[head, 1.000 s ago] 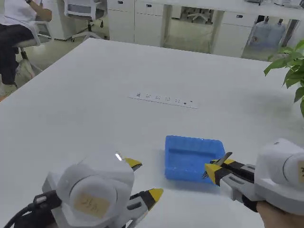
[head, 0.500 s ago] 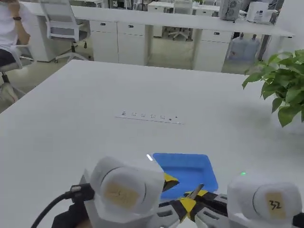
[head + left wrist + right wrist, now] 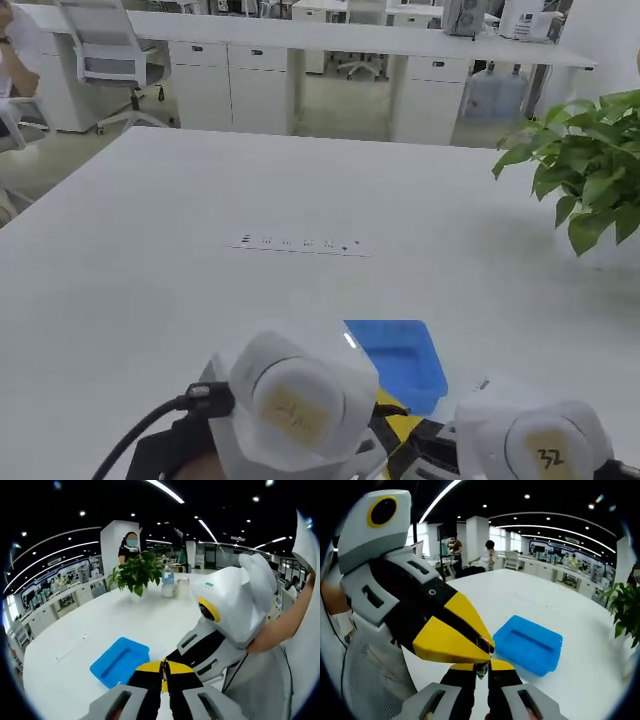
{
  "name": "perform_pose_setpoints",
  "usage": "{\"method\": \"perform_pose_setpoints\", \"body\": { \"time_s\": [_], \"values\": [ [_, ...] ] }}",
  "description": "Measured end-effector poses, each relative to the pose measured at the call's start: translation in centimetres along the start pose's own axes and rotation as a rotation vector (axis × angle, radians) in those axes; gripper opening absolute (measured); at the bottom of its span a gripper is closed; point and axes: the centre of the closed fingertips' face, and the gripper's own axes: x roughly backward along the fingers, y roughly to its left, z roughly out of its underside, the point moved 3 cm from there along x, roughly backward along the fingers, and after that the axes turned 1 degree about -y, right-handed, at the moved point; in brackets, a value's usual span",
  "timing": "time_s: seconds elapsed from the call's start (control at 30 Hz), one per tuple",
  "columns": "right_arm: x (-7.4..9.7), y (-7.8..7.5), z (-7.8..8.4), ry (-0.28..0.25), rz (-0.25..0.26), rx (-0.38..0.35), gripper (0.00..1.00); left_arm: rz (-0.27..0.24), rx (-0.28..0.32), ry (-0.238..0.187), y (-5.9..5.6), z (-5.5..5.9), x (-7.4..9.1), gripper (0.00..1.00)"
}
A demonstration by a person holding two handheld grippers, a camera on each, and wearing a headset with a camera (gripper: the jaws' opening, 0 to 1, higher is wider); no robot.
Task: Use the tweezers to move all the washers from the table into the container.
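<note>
Several small washers [image 3: 300,243] lie in a row on the white table [image 3: 150,270], well beyond the blue tray [image 3: 425,378]. Low in the head view my two grippers meet tip to tip just in front of the tray. My right gripper [image 3: 481,669] is shut on a thin metal pair of tweezers [image 3: 482,667]. My left gripper [image 3: 162,672] comes in from the side, its yellow jaws closed on the same tweezers where a metal glint shows. The blue tray [image 3: 120,661] [image 3: 530,644] looks empty. Most of the tweezers are hidden by the jaws.
A potted plant [image 3: 585,165] stands at the table's right edge. Desks, cabinets and an office chair [image 3: 100,55] lie beyond the far edge, and a seated person [image 3: 10,60] is at the far left.
The left gripper, open a second ago, has swung right and shut beside the right gripper's tips. Both grippers have drawn together in front of the tray. The head camera has tilted up.
</note>
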Motion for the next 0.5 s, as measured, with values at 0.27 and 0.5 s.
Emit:
{"method": "perform_pose_setpoints", "body": {
  "time_s": [0.27,0.5],
  "values": [
    [-0.3,-0.3,1.5,0.045,0.019,0.076,0.06,0.058,-0.058,0.029,0.1,1.5,-0.2,0.00],
    [-1.0,-0.6,4.2,0.126,0.035,0.138,0.09,0.177,-0.166,0.088,-0.6,4.7,-1.5,0.00]
  ]
}}
